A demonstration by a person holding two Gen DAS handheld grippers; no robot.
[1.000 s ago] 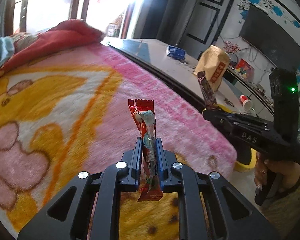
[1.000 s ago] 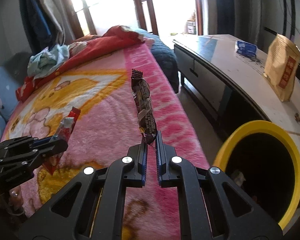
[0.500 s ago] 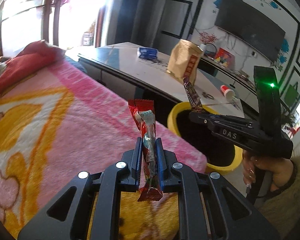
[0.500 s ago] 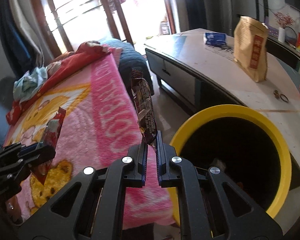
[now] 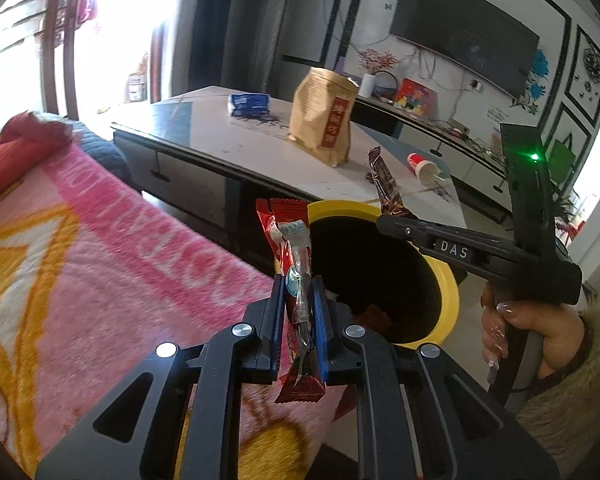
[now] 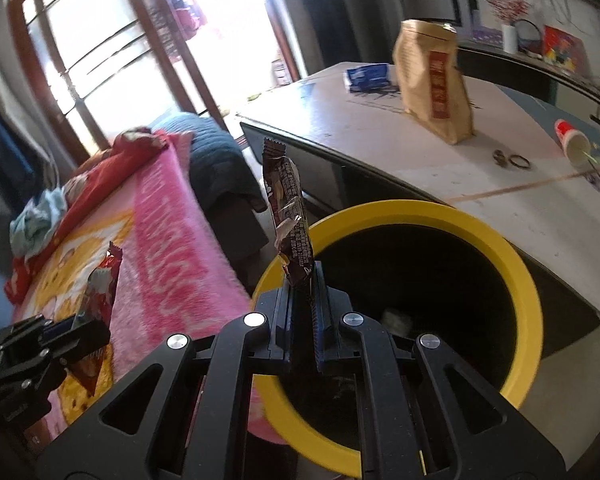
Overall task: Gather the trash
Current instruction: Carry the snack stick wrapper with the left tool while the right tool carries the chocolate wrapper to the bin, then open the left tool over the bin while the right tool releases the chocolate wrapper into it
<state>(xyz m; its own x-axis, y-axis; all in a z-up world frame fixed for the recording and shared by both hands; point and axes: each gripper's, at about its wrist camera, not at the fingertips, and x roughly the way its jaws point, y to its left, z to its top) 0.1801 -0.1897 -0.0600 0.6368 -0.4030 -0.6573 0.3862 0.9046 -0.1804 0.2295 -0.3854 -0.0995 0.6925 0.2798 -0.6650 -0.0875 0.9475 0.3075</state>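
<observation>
My left gripper (image 5: 298, 312) is shut on a red snack wrapper (image 5: 290, 248) that stands upright between its blue pads, over the edge of the pink blanket (image 5: 100, 264). A dark brown wrapper (image 6: 286, 208) sticks up from my right gripper (image 6: 304, 308), which is shut on its lower end above the near rim of the yellow trash bin (image 6: 524, 280). In the left wrist view the right gripper (image 5: 384, 220) hangs over the bin (image 5: 450, 300) with the brown wrapper (image 5: 386, 182). The right wrist view shows the left gripper (image 6: 96, 320) at the lower left with the red wrapper (image 6: 100, 284). Some trash lies in the bin's dark inside.
A low white table (image 6: 480, 168) stands behind the bin with a tan paper bag (image 6: 434, 80), a blue packet (image 6: 366, 76), a tipped paper cup (image 6: 572, 140) and small rings (image 6: 512, 159). Red bedding (image 6: 100, 176) lies on the bed. A hand (image 5: 516, 320) holds the right gripper's handle.
Both grippers have swung from over the pink blanket toward the yellow bin, each keeping its wrapper. The right gripper now hangs over the bin's opening; the left one has reached the bed's edge.
</observation>
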